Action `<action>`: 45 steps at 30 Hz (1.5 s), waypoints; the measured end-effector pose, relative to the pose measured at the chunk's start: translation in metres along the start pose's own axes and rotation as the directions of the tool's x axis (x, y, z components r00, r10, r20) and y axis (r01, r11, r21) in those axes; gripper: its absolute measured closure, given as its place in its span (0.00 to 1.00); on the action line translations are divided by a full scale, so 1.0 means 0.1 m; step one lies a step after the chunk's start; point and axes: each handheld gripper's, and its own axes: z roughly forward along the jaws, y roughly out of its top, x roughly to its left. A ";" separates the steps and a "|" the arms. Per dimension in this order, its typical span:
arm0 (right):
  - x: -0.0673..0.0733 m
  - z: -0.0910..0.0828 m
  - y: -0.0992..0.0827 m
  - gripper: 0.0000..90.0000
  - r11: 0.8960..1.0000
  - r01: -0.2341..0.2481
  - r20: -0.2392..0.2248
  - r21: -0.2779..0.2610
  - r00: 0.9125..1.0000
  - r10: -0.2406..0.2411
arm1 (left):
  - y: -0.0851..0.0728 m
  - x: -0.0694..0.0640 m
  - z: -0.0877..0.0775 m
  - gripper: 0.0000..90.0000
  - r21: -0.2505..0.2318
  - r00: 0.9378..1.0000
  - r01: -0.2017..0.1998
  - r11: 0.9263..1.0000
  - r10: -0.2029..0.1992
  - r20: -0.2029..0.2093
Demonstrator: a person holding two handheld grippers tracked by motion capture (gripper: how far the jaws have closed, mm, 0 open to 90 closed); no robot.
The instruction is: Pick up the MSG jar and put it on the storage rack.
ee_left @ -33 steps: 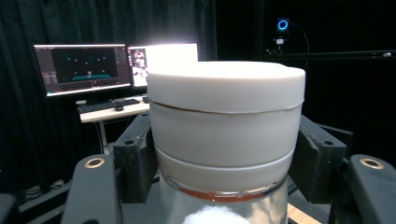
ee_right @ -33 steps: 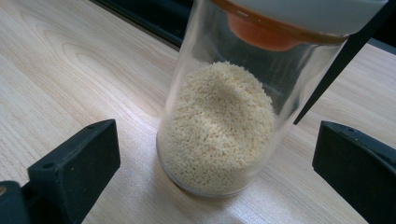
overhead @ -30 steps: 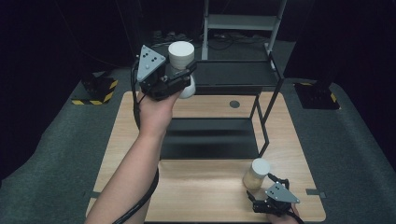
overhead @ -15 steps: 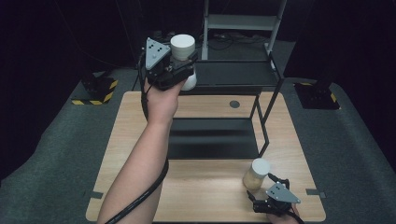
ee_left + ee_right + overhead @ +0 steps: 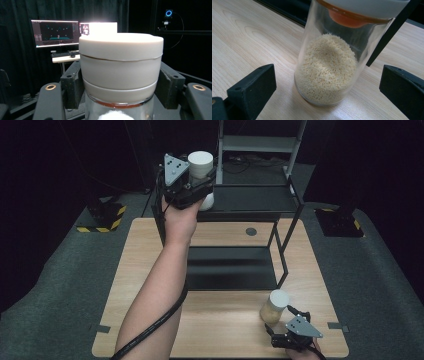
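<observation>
Left gripper (image 5: pixel 196 187): held up over the far left of the table, at the left end of the black rack's top shelf (image 5: pixel 250 200); the jaws are clamped on the white-lidded jar.
White-lidded jar (image 5: pixel 201 167): upright between the left jaws, with its pale lid (image 5: pixel 121 46) above them. In the left gripper view the black pads (image 5: pixel 71 83) press on the band just under the lid on both sides.
Jar contents: hard to make out; the glass below the lid is cut off at the bottom of the left gripper view, where a little white stuff shows.
Jar base: from above, a pale rounded part shows under the gripper body; whether it rests on the shelf or hangs above it I cannot tell.
Right gripper (image 5: pixel 285 322): low at the near right corner of the table (image 5: pixel 150 270); its hand is cut off by the bottom edge.
Right jaws: spread wide, one on each side of the grain jar and clear of it.
Grain jar (image 5: pixel 329 67): stands upright on the wood, about half full of pale grains; seen from above (image 5: pixel 275 306), it is just beyond the right gripper.
Grain jar lid: cut off at the top of the right gripper view, with an orange seal under a grey rim.
Lower shelf (image 5: pixel 230 267): dark, partly hidden by the left forearm.
</observation>
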 end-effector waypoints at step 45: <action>0.01 0.00 -0.01 0.00 1.000 0.002 0.002 -0.006 1.000 -0.002 | -0.13 -0.02 0.11 0.38 0.005 1.000 -0.024 1.000 0.024 -0.014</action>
